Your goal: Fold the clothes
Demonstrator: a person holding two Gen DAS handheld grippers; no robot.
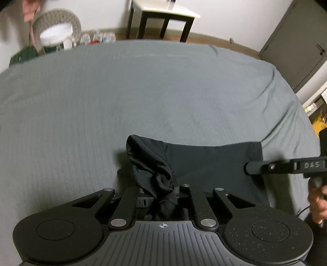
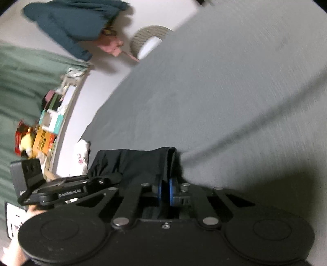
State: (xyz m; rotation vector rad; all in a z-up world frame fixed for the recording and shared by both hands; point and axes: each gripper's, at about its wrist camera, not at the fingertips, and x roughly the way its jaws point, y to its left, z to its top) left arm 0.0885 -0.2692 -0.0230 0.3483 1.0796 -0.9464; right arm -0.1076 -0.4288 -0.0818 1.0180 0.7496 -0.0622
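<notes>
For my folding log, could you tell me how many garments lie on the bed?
1: a black garment at the grey bed's near edge, pinched by both tongs; others may lie outside view.

A home bedroom: a bed [image 1: 143, 86] under grey bedding, a dark-legged side table [image 1: 163, 16], a woven basket [image 1: 59, 20] and a grey door [image 1: 296, 47].
</notes>
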